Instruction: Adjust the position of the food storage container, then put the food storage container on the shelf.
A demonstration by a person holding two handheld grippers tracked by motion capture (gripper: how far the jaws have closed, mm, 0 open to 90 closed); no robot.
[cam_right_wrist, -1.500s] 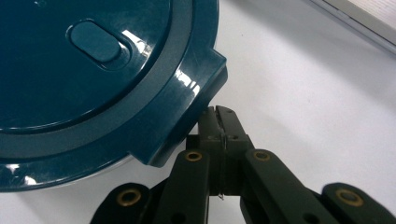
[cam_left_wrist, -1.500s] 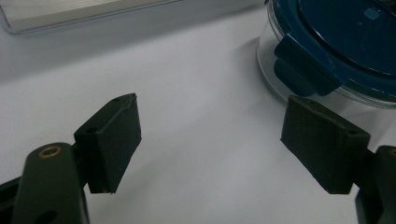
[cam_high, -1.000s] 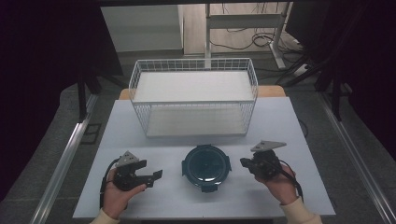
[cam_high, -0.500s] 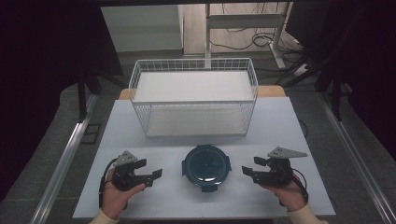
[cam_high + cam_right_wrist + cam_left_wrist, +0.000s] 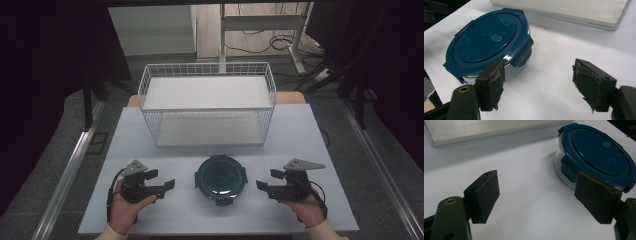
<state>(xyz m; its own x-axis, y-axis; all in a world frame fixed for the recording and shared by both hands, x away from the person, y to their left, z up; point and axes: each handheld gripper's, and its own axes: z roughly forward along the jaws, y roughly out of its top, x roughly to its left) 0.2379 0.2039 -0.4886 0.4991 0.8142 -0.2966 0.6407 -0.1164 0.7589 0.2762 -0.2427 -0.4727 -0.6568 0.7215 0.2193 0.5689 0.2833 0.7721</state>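
Note:
A round clear container with a dark blue clip-on lid (image 5: 220,178) sits at the front middle of the white table (image 5: 300,135). My left gripper (image 5: 161,180) rests to its left, held in a hand, jaws open and empty. In the left gripper view the container (image 5: 599,157) lies ahead on the right, apart from the open left gripper (image 5: 541,195). My right gripper (image 5: 269,180) sits to the container's right, open and empty, pointing toward it. In the right gripper view the container (image 5: 489,42) is at upper left, beyond the open right gripper (image 5: 540,85) with worn pads (image 5: 496,82).
A white wire basket (image 5: 207,107) with a pale flat floor stands at the back middle of the table; its base edge (image 5: 489,130) (image 5: 574,12) appears in both gripper views. Dark floor, metal rails and cables surround the table.
My right gripper has moved a little right and toward the front edge, away from the container. The left gripper and the container have stayed put.

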